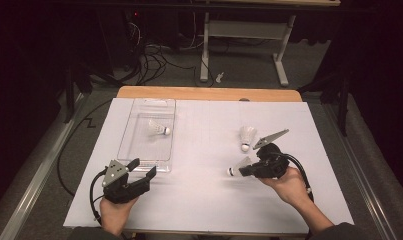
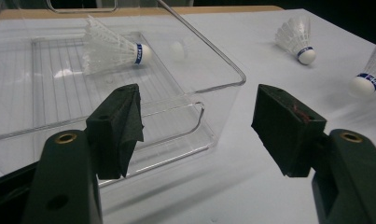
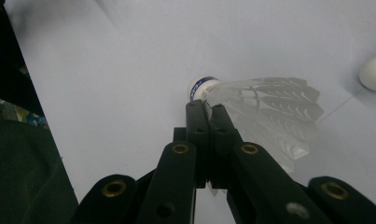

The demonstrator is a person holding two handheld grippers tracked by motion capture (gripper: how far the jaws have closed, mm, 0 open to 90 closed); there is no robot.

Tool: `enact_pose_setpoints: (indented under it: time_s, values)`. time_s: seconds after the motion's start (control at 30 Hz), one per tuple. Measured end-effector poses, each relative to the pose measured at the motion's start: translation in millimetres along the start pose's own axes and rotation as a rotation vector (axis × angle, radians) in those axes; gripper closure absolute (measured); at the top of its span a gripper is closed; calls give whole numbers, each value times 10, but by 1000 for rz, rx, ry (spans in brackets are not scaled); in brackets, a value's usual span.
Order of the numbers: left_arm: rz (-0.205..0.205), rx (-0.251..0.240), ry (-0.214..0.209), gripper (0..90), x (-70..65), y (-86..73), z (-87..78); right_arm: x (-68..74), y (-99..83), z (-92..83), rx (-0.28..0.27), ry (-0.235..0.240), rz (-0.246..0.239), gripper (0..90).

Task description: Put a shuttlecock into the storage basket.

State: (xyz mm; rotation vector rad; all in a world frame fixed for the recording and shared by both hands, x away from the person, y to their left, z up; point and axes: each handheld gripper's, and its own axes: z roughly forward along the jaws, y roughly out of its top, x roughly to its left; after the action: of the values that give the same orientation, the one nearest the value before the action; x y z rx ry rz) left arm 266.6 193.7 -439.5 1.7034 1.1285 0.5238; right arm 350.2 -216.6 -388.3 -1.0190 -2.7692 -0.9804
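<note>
High view: three white feathered shuttlecocks with blue bands. One lay in the clear plastic rectangular bin (image 1: 147, 134) at 10 o'clock on the white table sheet (image 1: 204, 200). One loose shuttlecock (image 1: 247, 137) sat at 2 o'clock. The third, the held shuttlecock (image 1: 237, 167), was in the right gripper (image 1: 248, 170) at 4 o'clock, cork pointing to 9. The left gripper (image 1: 143, 170) sat at 7 o'clock, just off the bin's near corner, jaws wide, nothing in them.

Left gripper view: two black pads spread wide, bin between and beyond them; binned shuttlecock (image 2: 112, 49) at 11 o'clock, two more at 2 o'clock on the sheet.

Right gripper view: jaws narrow, pinching the held shuttlecock's feathers just behind the cork; a second cork at 3 o'clock.
</note>
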Motion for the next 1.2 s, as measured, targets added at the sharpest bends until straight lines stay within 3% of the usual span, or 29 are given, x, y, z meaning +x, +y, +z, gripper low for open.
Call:
enact_pose_setpoints:
  time_s: [0.63, 1.2]
  values:
    - [4, -1, 1, 341, -4, 14, 7, 152, 285, 75, -36, 35, -71, 900]
    - [64, -21, 7, 340, -40, 194, 13, 137, 318, 60, -53, 41, -74, 900]
